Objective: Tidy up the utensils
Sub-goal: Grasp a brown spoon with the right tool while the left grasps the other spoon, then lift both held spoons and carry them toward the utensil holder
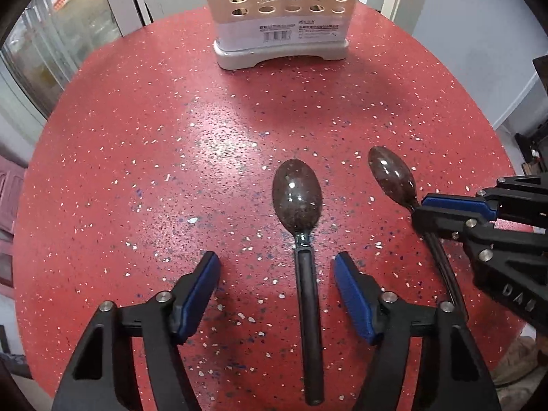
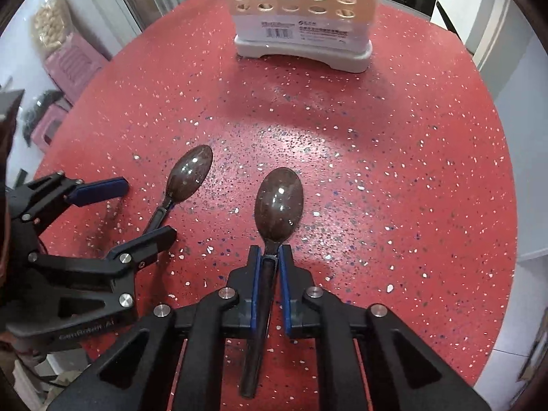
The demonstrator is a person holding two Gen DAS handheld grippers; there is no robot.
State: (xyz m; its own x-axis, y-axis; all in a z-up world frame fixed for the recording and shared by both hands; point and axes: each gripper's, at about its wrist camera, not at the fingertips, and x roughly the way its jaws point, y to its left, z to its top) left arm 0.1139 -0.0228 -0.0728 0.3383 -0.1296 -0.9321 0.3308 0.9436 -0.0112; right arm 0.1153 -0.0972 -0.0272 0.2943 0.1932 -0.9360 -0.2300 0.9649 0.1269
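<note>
Where right claw (image 2: 270,257) clamps spoon (image 2: 278,203), neck hidden; holder (image 2: 303,48) top cropped.

A home dining spot: red speckled table (image 1: 137,137), utensil holder (image 1: 281,34), pink stools (image 2: 68,65).

Two spoons lie side by side on the table (image 1: 137,137), bowls toward the utensil holder (image 1: 281,34), which stands at the table's far edge, well apart from them. The left spoon (image 1: 304,239) lies between the fingers of the left gripper (image 1: 277,267), nearer the right finger. The right spoon (image 2: 274,212) lies just right of it, its handle between the fingers of the right gripper (image 2: 270,257).
</note>
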